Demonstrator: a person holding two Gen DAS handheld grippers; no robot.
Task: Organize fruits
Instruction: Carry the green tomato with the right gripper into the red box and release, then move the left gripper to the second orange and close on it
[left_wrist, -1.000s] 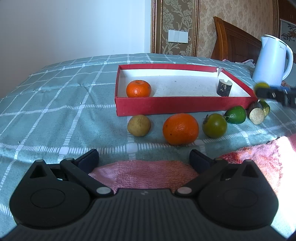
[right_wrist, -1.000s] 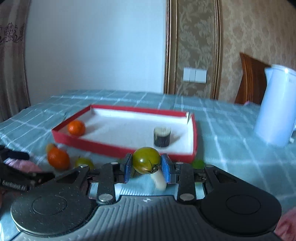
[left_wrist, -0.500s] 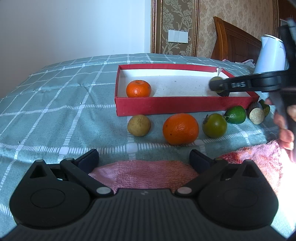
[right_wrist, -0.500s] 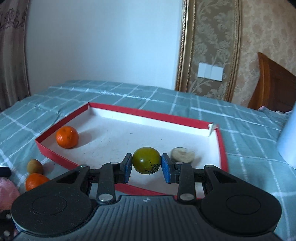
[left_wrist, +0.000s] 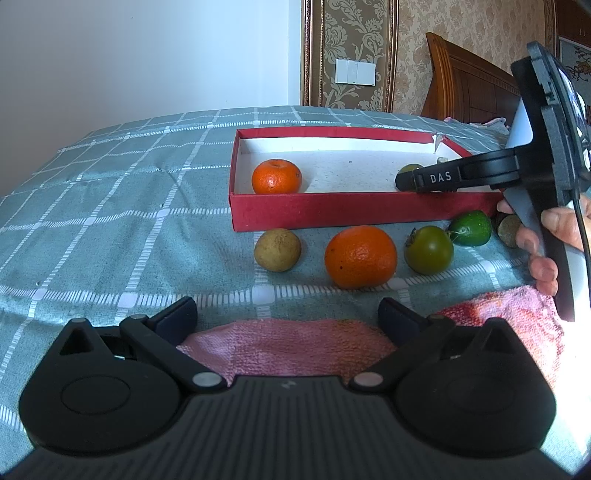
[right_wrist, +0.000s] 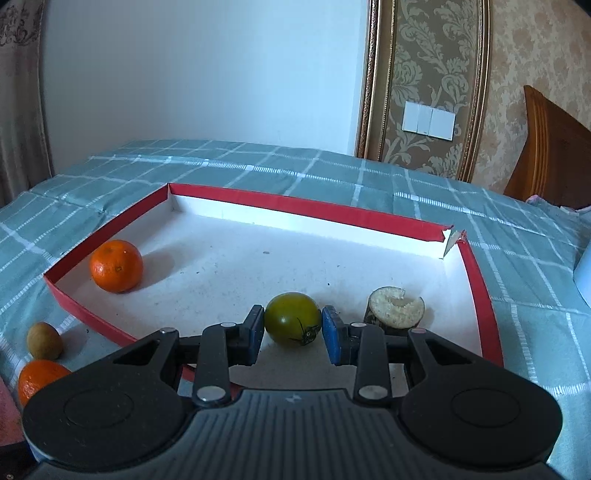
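Observation:
My right gripper (right_wrist: 293, 326) is shut on a small round green fruit (right_wrist: 293, 318) and holds it low over the white floor of the red tray (right_wrist: 314, 212), near the tray's front right. Beside it in the tray stand a cut brown stub (right_wrist: 395, 310) and, at the left, a small orange (right_wrist: 116, 265). In the left wrist view the right gripper (left_wrist: 402, 181) reaches into the tray (left_wrist: 332, 214) from the right. My left gripper (left_wrist: 288, 317) hangs open over a pink towel (left_wrist: 288, 347). In front of the tray lie a brown fruit (left_wrist: 277, 249), a large orange (left_wrist: 360, 256), a green fruit (left_wrist: 428, 249) and a lime (left_wrist: 471, 228).
Everything rests on a bed with a teal checked cover (left_wrist: 110, 221). A hand (left_wrist: 546, 243) grips the right tool at the right edge. A white kettle (right_wrist: 583, 273) stands right of the tray. A wooden headboard (left_wrist: 469, 81) and the wall are behind.
My right gripper has carried the green fruit forward and down, from in front of the tray to low over its floor. The left gripper has stayed still.

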